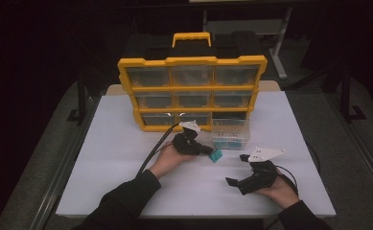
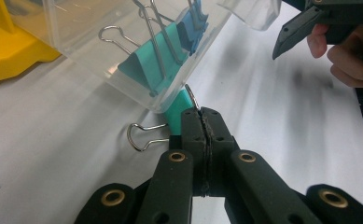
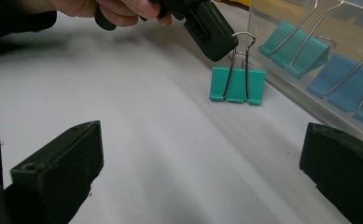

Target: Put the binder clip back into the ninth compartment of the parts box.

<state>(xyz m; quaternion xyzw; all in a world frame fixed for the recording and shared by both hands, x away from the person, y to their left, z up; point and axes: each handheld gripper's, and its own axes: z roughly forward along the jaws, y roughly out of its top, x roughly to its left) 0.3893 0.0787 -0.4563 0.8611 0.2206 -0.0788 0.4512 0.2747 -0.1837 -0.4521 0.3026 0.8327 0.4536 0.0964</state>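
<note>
left gripper view has the left gripper (image 2: 202,122) clenched on one wire handle of the teal binder clip (image 2: 179,112), whose body hangs just past the fingertips, pressed near the corner of the clear drawer (image 2: 123,65). in the right gripper view the clip (image 3: 237,85) dangles upright from that handle, its long edge level, its lower edge close to the white table (image 3: 123,140); whether it touches is hard to tell. the drawer, holding more teal and blue clips (image 3: 338,88), lies just beyond and above the clip, so the left hand is far nearer. the right gripper (image 1: 239,182) sits well apart, released, jaws wide. the yellow organizer (image 1: 192,91) stands behind. the drawer's open rim is cut off.
</note>
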